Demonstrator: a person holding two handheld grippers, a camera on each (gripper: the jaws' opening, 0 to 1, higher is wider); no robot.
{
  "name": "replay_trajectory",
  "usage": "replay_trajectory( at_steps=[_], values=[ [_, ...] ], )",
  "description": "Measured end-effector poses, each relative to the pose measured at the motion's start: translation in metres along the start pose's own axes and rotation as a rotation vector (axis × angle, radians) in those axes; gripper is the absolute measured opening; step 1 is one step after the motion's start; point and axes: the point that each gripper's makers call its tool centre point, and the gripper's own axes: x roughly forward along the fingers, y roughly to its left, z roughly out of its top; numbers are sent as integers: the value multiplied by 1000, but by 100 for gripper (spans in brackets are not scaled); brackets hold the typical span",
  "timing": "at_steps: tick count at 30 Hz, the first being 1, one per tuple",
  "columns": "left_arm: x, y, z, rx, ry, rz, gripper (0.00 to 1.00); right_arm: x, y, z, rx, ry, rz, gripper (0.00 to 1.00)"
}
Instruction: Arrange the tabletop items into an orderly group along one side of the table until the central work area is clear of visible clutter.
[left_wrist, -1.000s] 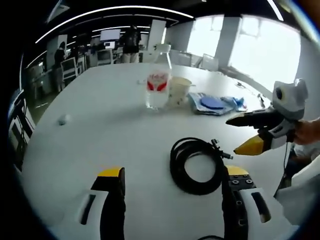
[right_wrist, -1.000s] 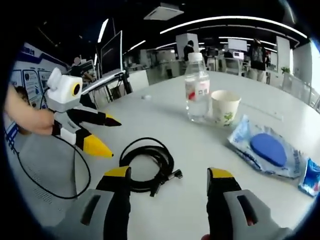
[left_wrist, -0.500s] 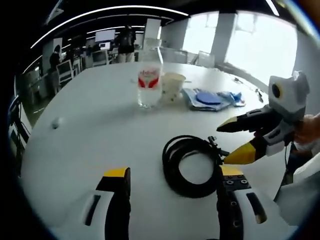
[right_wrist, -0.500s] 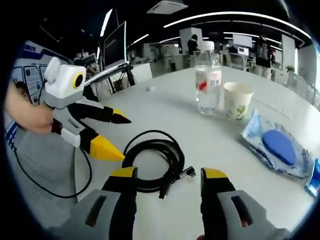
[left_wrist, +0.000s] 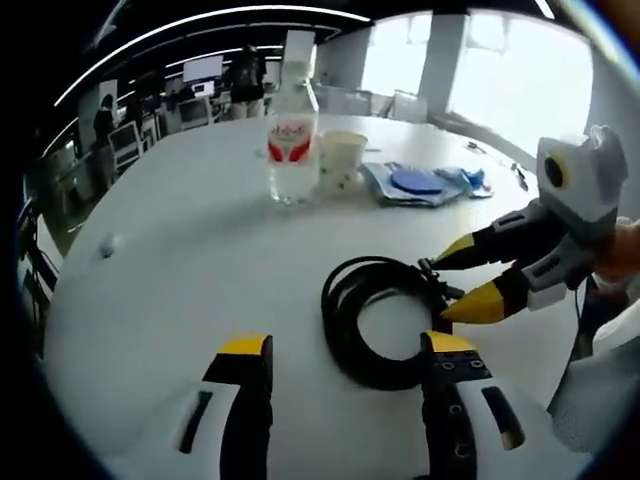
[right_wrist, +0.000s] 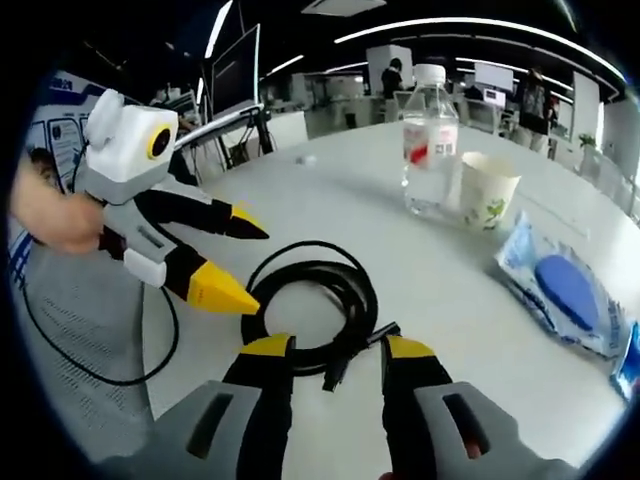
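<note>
A coiled black cable (left_wrist: 375, 320) lies on the white table (left_wrist: 190, 260), just ahead of my left gripper (left_wrist: 345, 350), which is open. The right gripper (left_wrist: 455, 285) comes in from the right, open, its yellow tips either side of the cable's plug ends. In the right gripper view my right gripper (right_wrist: 338, 350) has its jaws close together around the plug ends of the cable (right_wrist: 310, 300). The left gripper (right_wrist: 250, 265) hovers open at the coil's left edge. Farther back stand a water bottle (left_wrist: 292, 150), a paper cup (left_wrist: 340, 162) and a blue packet (left_wrist: 415, 185).
The bottle (right_wrist: 428, 140), cup (right_wrist: 485, 190) and blue packet (right_wrist: 565, 290) sit in a row toward the right, with a second blue packet (right_wrist: 630, 360) at the edge. A small white scrap (left_wrist: 105, 245) lies far left. Chairs, desks and people stand beyond the table.
Both grippers have moved in toward the cable. The right gripper's jaws have narrowed around the plug ends, and the left gripper's jaws have narrowed a little too.
</note>
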Motion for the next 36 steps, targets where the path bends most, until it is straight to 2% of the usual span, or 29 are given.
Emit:
replay_trajectory(
  at_steps=[7, 9, 13, 18, 21, 24, 25, 27, 32, 36],
  values=[
    [2, -1, -5, -11, 13, 0, 50, 0, 4, -1, 46, -10, 12, 26],
    [4, -2, -6, -21, 18, -3, 48, 0, 5, -2, 87, -13, 18, 24],
    [7, -5, -6, -39, 18, -13, 45, 0, 6, -3, 88, -13, 25, 22],
    [11, -10, -11, -53, 43, -37, 34, 1, 5, -3, 124, -13, 28, 21],
    [11, -14, -8, -62, 34, -44, 28, 1, 5, -3, 141, -14, 25, 20],
    [12, -9, -8, -42, 38, -6, 23, 1, 4, -3, 161, -17, 21, 19],
    [11, -7, -9, -45, 48, 4, 16, 1, 3, -2, 168, -21, 15, 17],
    [12, -4, -8, -109, 47, -1, 12, 0, -3, -2, 213, -23, -3, 13],
    [11, -3, -8, -129, 77, -1, 6, -1, -5, 1, 237, -23, 7, 8],
    [8, -1, -2, -194, 68, -2, 3, -5, -5, 2, 256, -36, 12, 7]
  ],
)
